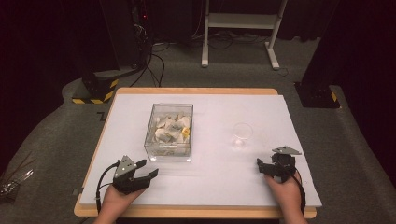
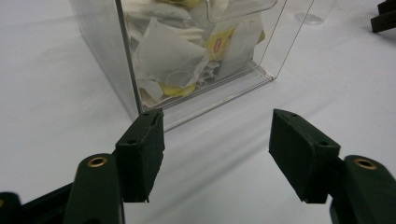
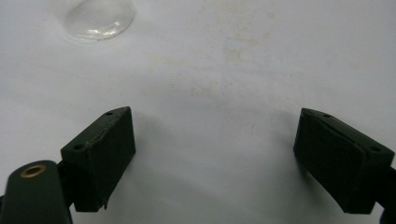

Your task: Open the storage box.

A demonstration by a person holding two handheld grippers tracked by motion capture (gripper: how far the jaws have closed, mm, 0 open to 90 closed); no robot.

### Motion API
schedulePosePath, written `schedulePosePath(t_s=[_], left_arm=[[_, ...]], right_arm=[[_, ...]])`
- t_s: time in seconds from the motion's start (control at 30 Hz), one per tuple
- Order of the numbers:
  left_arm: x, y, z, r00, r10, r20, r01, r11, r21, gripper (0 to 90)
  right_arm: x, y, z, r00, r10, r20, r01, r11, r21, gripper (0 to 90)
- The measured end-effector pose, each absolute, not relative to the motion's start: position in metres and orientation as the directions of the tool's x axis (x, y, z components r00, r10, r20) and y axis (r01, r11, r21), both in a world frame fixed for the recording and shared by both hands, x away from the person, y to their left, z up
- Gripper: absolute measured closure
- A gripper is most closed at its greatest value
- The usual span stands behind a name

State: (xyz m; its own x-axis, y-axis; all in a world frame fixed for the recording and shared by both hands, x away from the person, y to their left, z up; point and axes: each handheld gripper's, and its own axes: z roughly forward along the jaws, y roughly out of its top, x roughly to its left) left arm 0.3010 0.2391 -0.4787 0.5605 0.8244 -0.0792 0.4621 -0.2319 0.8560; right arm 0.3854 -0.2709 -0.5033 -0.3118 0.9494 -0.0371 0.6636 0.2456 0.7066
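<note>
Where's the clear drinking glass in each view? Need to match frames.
High view: clear drinking glass stands right of centre on the white table cover, ahead of the right gripper.
Left gripper view: its base at the top edge, right of the clear plastic box of tea bags.
Right gripper view: its base top left.
Shared landmark: the white table cover.
</note>
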Motion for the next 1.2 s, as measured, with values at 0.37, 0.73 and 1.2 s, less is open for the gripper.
schedulePosePath(t_s=[0.37, 0.73, 1.2], left_arm=[[0.305, 0.235, -0.469, 0.567, 0.813, -0.128, 0.454, -0.179, 0.873, 45.2], [0.313, 0.224, -0.464, 0.564, 0.818, -0.112, 0.443, -0.185, 0.877, 40.5], [0.327, 0.215, -0.464, 0.559, 0.823, -0.098, 0.424, -0.182, 0.887, 42.7]], right_arm=[[0.385, -0.271, -0.503, -0.311, 0.950, -0.038, 0.665, 0.247, 0.705, 12.8], [0.385, -0.271, -0.503, -0.313, 0.949, -0.037, 0.664, 0.246, 0.707, 12.8], [0.385, -0.271, -0.503, -0.311, 0.950, -0.036, 0.666, 0.245, 0.705, 12.9]])
